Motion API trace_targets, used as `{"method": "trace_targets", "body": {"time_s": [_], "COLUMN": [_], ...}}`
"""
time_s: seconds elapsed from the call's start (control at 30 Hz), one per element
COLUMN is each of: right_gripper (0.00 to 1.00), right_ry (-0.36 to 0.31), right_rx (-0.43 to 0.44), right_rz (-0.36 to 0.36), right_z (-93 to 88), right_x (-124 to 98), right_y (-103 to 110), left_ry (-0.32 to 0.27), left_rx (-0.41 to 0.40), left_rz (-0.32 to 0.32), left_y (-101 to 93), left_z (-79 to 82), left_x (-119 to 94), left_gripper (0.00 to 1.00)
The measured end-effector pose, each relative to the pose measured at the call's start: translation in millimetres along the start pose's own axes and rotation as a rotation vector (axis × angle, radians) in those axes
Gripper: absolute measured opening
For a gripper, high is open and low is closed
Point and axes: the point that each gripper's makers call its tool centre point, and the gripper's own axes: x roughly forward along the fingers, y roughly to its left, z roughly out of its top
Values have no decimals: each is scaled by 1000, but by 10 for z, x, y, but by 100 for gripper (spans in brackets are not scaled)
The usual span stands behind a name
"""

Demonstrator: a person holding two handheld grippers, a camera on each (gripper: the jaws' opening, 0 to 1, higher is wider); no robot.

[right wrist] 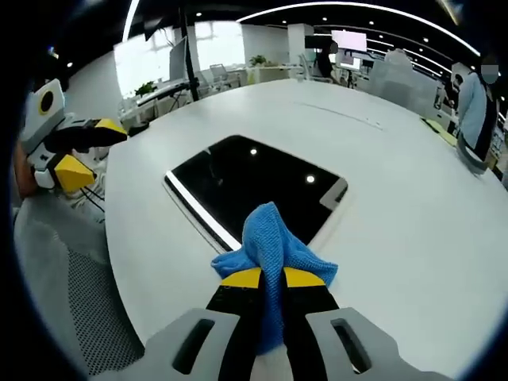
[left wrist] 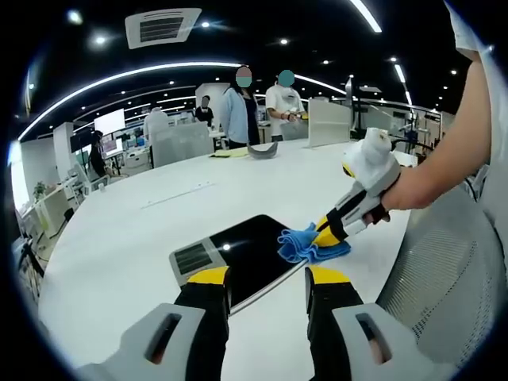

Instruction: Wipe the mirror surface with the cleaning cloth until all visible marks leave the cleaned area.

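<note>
While the left gripper [left wrist: 268, 287] hung over the near edge of the white table [left wrist: 127, 238], its yellow-tipped jaws stood apart with nothing between them, the mirror's [left wrist: 242, 254] near edge showing in the gap below. Left gripper view: mirror lay flat, dark glass reflecting ceiling lights, a grey vented strip at its left end. Right gripper [left wrist: 327, 232] came in from the right, held by a person's hand [left wrist: 397, 194], pressing the blue cleaning cloth [left wrist: 305, 246] onto the mirror's right corner. Two people stood beyond the table, well apart from the work. A mesh chair back [left wrist: 444, 270] sat just beside the table edge. Right gripper view: right gripper [right wrist: 272, 279] had its jaws closed tight on the cleaning cloth [right wrist: 274, 238], a fold bunched up ahead of the tips, the rest spread beneath them, likely held so to give a broad wiping pad. Cloth rested at the mirror's [right wrist: 254, 182] near edge, partly on the table [right wrist: 397, 206]. Left gripper [right wrist: 75, 155] showed at far left, jaws parted, empty, apparently kept clear of the stroke. Marks on the glass too faint to judge; most of the surface seemingly lay ahead of the cloth.
</note>
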Motion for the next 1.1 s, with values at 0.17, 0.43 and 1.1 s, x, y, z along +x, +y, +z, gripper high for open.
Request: {"method": "trace_targets", "body": {"time_s": [0.17, 0.43, 1.1], "right_gripper": [4, 4, 4], "right_ry": [-5, -11, -9], "right_rx": [11, 12, 5], "right_rz": [-22, -25, -27], "right_z": [2, 6, 40], "right_x": [2, 4, 39], "right_y": [-16, -22, -71], "left_ry": [1, 3, 0], "left_rx": [-2, -2, -5], "left_rz": [0, -4, 0], "left_y": [0, -8, 1], "left_z": [-3, -7, -2], "left_x": [1, 6, 4], "left_gripper": [36, 36, 36]}}
